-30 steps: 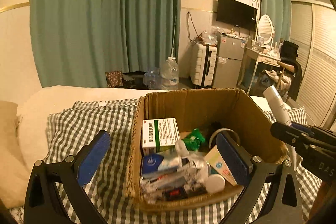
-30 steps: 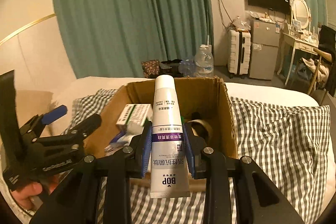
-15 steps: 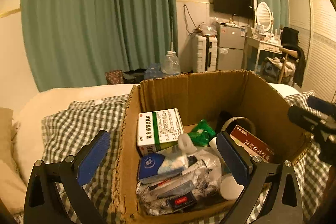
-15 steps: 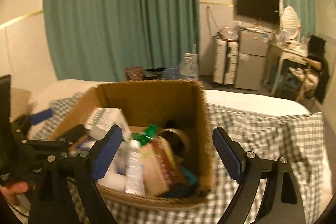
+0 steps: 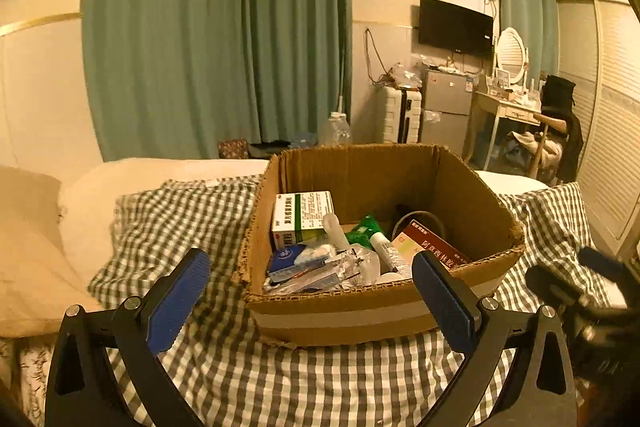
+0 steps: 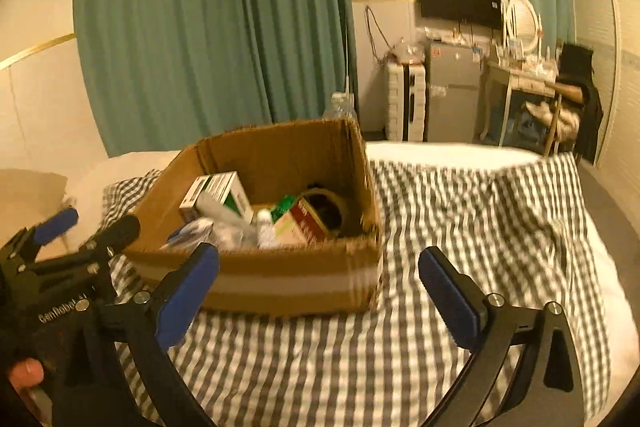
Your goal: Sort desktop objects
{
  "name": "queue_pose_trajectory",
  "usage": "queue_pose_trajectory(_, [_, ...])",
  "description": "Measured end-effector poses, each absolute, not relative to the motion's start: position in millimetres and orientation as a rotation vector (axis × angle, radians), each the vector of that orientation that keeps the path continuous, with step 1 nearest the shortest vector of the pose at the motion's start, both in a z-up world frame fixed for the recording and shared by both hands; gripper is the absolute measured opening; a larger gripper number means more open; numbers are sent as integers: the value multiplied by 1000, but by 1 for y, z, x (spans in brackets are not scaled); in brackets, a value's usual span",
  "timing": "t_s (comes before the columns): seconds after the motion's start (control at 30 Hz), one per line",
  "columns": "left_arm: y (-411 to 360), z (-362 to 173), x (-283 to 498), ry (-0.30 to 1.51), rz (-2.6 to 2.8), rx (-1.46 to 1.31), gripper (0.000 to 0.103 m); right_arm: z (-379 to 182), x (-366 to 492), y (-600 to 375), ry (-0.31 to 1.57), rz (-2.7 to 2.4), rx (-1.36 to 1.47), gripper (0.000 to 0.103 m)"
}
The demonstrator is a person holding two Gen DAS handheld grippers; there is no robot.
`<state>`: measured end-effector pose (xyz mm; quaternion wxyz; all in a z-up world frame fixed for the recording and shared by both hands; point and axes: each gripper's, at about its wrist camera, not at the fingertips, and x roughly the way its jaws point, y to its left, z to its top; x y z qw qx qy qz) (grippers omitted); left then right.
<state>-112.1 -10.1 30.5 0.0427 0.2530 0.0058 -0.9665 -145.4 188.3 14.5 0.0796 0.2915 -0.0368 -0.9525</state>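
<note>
box [image 5: 360, 311]: cardboard, sits on the checked cloth [image 5: 320, 379], light but floppy at the rim; best gripped by a side wall
contents: green-and-white carton [image 5: 302, 215], red carton [image 5: 430, 247], small bottle [image 5: 386, 251], all light and loose
right gripper [image 6: 318, 291]: jaws have just been opening, nothing between them
left gripper [image 5: 310, 291]: spread wide, empty
obstacle: the grippers crowd each other in front of the box
</note>
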Motion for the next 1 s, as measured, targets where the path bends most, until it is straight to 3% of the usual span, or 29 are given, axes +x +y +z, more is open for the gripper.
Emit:
queue_pose_trajectory(0.13, [-11,29,-100,85,-2982,801,103,11,-136,192,-93,-2860,912,103])
queue_pose_trajectory(0.3, [-3,23,-95,32,-2982,833,103,11,-134,196,-76,-2876,938,103])
queue_pose_trajectory(1.0, [-13,3,-109,112,-2930,924,103,2,-142,187,-7,-2857,966,103])
